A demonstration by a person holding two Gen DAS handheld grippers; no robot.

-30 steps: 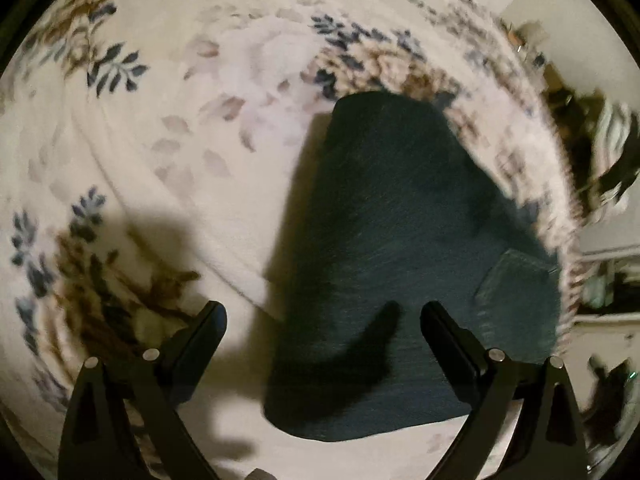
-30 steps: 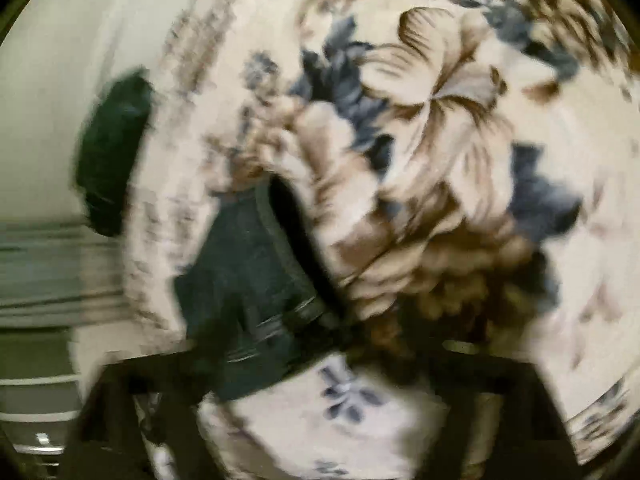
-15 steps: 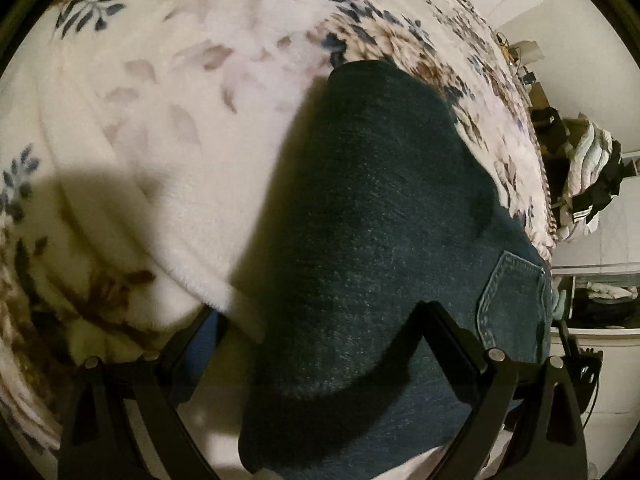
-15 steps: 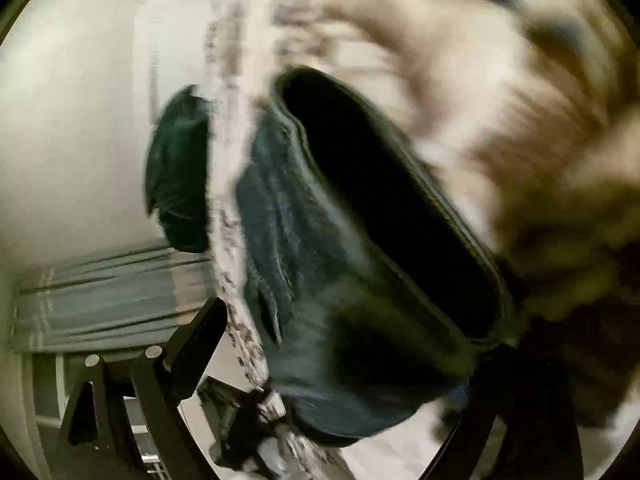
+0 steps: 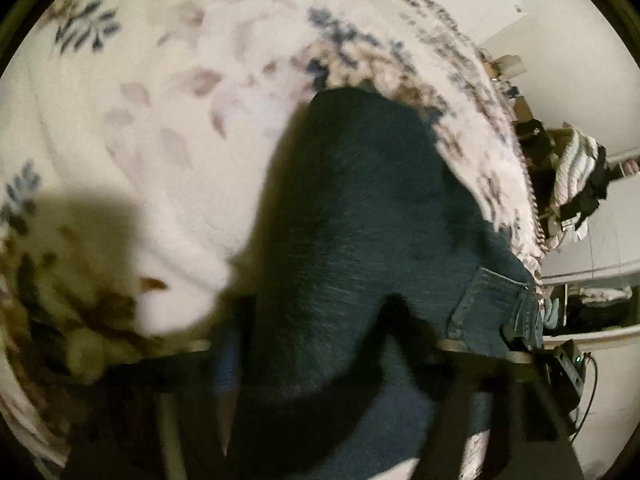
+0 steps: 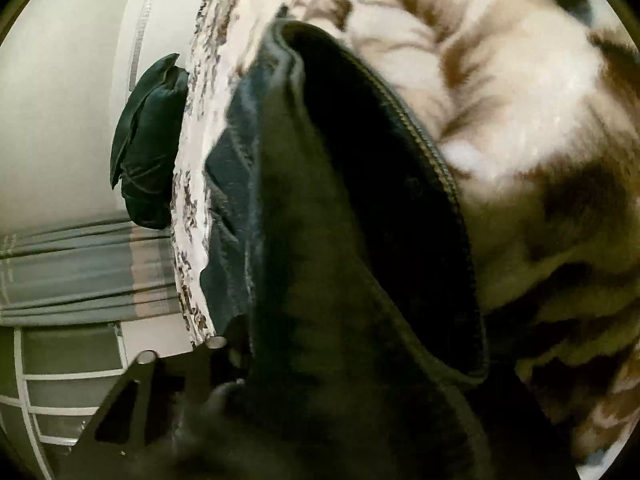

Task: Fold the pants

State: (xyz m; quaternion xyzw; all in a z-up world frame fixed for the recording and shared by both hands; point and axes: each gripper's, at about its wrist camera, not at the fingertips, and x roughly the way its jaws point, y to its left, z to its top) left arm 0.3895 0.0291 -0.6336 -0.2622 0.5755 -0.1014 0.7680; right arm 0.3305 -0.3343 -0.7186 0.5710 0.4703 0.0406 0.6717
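The dark blue jeans (image 5: 368, 240) lie folded on the floral blanket (image 5: 140, 128), with a back pocket (image 5: 492, 304) at the right. My left gripper (image 5: 324, 344) is low over the near end of the jeans; its blurred fingers stand apart on either side of the cloth. In the right wrist view the jeans (image 6: 340, 260) fill the middle, their thick edge raised off the blanket (image 6: 520, 100). My right gripper (image 6: 320, 392) has cloth lying between its fingers; only the left finger (image 6: 192, 364) shows, the right one is hidden by denim.
A dark green pillow (image 6: 148, 144) lies at the bed's far edge by a wall. Grey curtains (image 6: 80, 272) hang beyond. A pile of clothes (image 5: 576, 192) and clutter sit off the bed's right side.
My left gripper has dropped closer onto the jeans' near end. My right gripper has pushed in at the jeans' edge, and the denim now covers most of its view.
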